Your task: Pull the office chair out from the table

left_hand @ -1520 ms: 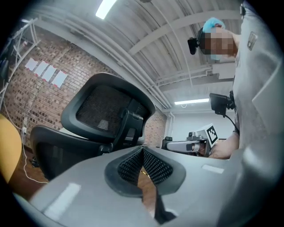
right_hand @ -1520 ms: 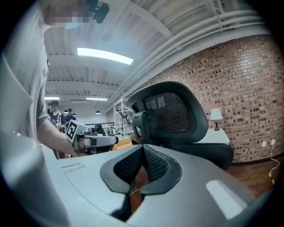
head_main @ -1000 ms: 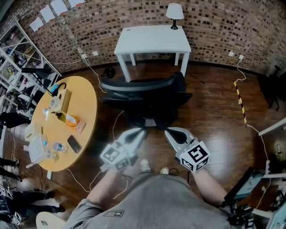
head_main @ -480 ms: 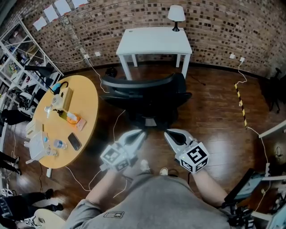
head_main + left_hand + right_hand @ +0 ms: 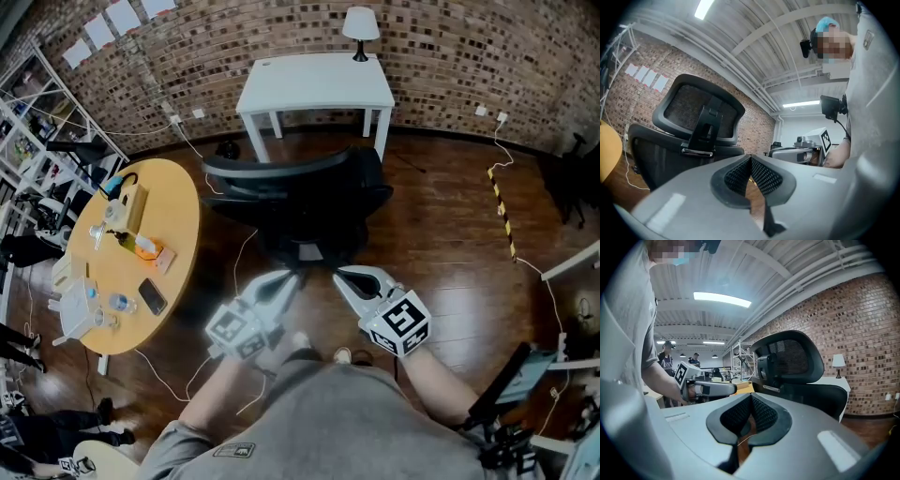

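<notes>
A black office chair (image 5: 298, 202) with a mesh back stands on the wood floor a little in front of the white table (image 5: 317, 82), its back toward me. Both grippers hover side by side just short of the chair's near side, touching nothing. My left gripper (image 5: 290, 278) is shut with nothing between its pads. My right gripper (image 5: 341, 276) is shut and empty too. The chair's headrest and back (image 5: 696, 110) fill the left gripper view, and the headrest (image 5: 790, 357) rises ahead in the right gripper view, with the white table (image 5: 836, 382) behind it.
A round wooden table (image 5: 141, 253) with a phone, bottles and boxes stands to the left. A lamp (image 5: 360, 25) sits on the white table. Cables trail over the floor near the chair's base. Shelving lines the far left, and a brick wall runs behind.
The view has shifted slightly; both grippers stay shut in nearly the same place before the chair, and the chair has not visibly moved.
</notes>
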`<action>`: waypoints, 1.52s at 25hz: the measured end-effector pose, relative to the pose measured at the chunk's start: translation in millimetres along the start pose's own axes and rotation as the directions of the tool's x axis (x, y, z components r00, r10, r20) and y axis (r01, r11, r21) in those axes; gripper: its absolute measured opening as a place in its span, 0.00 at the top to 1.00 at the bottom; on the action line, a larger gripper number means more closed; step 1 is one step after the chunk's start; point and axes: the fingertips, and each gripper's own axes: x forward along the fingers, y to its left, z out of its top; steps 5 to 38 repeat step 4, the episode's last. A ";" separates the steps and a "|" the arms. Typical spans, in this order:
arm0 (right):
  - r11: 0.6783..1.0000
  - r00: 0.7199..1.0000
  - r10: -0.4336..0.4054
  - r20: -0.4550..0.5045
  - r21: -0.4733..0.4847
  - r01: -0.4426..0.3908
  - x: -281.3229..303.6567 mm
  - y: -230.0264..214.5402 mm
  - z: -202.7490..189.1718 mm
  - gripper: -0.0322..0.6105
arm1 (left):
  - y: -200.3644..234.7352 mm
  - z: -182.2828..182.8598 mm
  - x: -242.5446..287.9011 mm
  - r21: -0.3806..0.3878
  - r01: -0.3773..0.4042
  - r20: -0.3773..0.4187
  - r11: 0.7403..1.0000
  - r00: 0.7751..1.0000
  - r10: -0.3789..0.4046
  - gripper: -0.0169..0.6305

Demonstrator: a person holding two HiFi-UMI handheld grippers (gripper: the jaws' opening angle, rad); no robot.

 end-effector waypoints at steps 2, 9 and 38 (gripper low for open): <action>1.000 1.000 0.002 0.002 -0.003 -0.002 0.2 0.6 -0.2 0.93 | 0.1 1.2 0.7 -0.001 -0.005 0.008 1.000 1.000 0.005 0.97; 1.000 1.000 0.004 0.006 -0.007 -0.004 0.2 0.4 0.8 0.93 | 0.2 3.8 2.7 0.001 -0.012 0.014 1.000 1.000 0.012 0.97; 1.000 1.000 0.004 0.006 -0.007 -0.004 0.2 0.4 0.8 0.93 | 0.2 3.8 2.7 0.001 -0.012 0.014 1.000 1.000 0.012 0.97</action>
